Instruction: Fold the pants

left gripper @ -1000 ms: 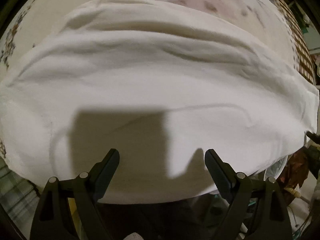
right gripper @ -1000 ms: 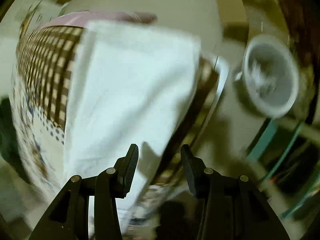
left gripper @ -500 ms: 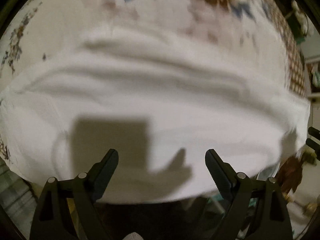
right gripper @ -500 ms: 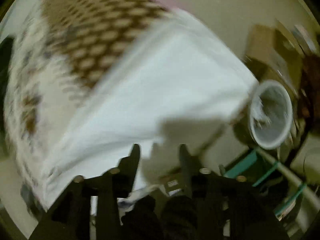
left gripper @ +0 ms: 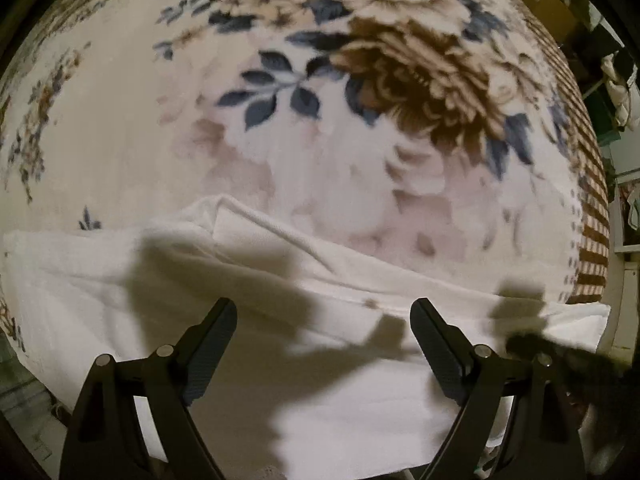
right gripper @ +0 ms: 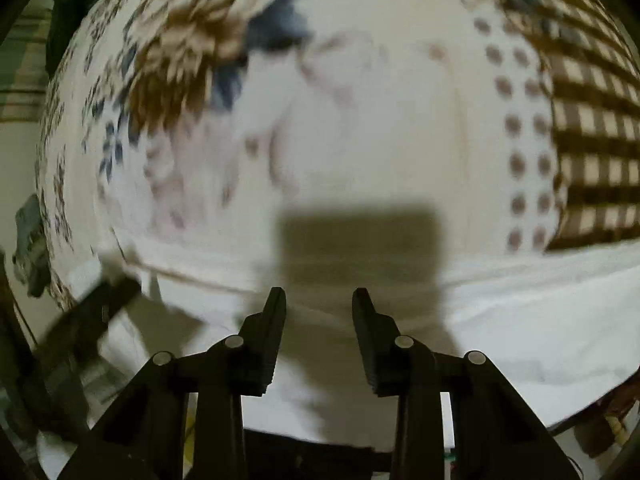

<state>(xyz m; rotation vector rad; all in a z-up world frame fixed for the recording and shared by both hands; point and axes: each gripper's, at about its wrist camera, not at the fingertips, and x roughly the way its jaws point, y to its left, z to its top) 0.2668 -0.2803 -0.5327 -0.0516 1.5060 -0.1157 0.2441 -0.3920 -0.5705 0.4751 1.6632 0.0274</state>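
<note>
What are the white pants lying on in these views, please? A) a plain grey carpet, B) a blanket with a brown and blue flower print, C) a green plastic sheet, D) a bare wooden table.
B: the white pants lie across the near edge of a cream blanket printed with large brown flowers and blue leaves, with a brown check border at its side.

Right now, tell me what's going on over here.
A person is working with two hand-held grippers over white pants laid on a flowered blanket. The left gripper hangs above the pants with its jaws wide and nothing between them. The right gripper is over the same cloth; its jaws have just been closing, but there is a clear gap and they grip nothing. The pants lie in a broad band with soft creases; neither gripper holds them.
</note>
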